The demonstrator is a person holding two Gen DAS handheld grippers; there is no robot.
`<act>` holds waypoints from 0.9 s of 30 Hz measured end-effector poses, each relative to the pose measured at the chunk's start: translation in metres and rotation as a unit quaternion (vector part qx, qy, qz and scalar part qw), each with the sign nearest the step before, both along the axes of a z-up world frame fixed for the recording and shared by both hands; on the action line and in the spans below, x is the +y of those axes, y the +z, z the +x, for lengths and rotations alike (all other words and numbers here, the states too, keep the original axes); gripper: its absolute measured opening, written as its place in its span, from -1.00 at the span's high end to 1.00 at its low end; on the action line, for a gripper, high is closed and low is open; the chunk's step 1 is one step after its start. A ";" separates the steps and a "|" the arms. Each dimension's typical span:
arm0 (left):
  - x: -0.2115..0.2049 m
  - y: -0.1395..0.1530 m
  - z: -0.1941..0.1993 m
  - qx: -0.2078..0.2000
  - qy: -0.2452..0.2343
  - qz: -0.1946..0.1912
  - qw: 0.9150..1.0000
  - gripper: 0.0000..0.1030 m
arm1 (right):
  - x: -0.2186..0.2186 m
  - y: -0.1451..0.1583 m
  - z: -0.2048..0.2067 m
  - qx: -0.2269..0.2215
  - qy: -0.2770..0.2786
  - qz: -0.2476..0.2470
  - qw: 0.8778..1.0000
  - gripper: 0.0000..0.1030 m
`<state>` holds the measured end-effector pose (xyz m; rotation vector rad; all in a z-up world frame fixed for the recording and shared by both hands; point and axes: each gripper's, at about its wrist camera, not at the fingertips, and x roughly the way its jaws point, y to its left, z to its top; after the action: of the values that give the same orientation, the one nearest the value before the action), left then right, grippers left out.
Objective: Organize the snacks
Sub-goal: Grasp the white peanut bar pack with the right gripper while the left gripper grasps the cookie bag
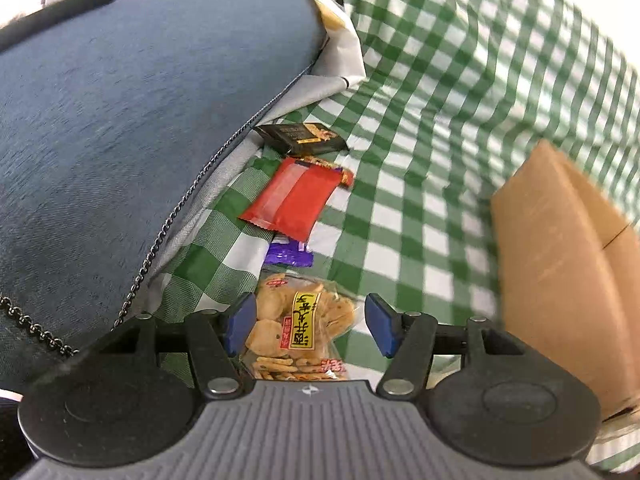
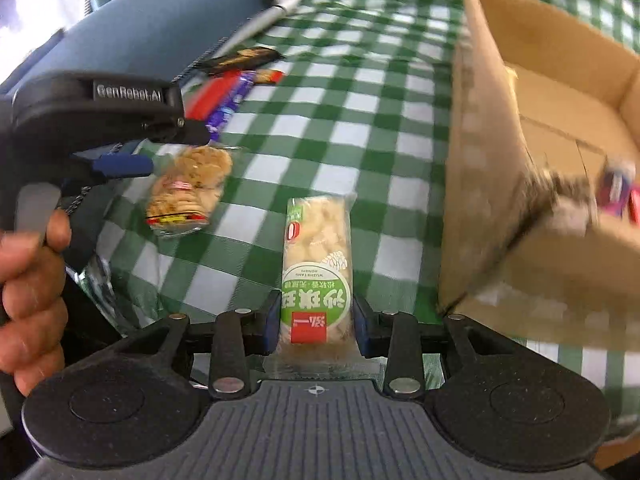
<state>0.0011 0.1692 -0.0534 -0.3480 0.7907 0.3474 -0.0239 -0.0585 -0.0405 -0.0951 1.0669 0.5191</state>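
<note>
Carrying the green-labelled snack bar point(image 2: 316, 276) clamped in my right gripper point(image 2: 316, 334) beside the cardboard box point(image 2: 500, 168); left gripper point(image 1: 310, 322) spread wide over the rice cracker pack point(image 1: 298, 326) on the gingham cloth point(image 1: 420, 160). Next: drop right, pinch left.

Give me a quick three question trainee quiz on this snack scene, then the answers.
1. True or false: the right claw is shut on the green-label pack.
2. What lies between the open left claw fingers: A cracker pack, B red pack, C black pack?
3. Fill in: the cardboard ___ stands on the checked cloth.
Key: 1 true; 2 A; 3 box.
</note>
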 end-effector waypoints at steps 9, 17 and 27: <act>-0.010 -0.013 -0.003 0.022 0.009 0.032 0.999 -0.29 | -0.003 -0.015 0.005 0.004 0.023 -0.008 1.000 0.16; -0.017 -0.017 -0.004 0.034 0.006 0.058 0.998 -0.29 | 0.007 -0.016 0.005 -0.008 0.032 -0.021 0.999 0.13; -0.022 -0.019 -0.004 0.031 0.007 0.069 0.997 0.00 | 0.003 -0.009 0.000 -0.017 0.017 -0.022 0.999 0.26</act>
<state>-0.0031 0.1472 -0.0720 -0.2136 0.8200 0.4245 -0.0238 -0.0553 -0.0496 -0.1598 1.0457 0.5227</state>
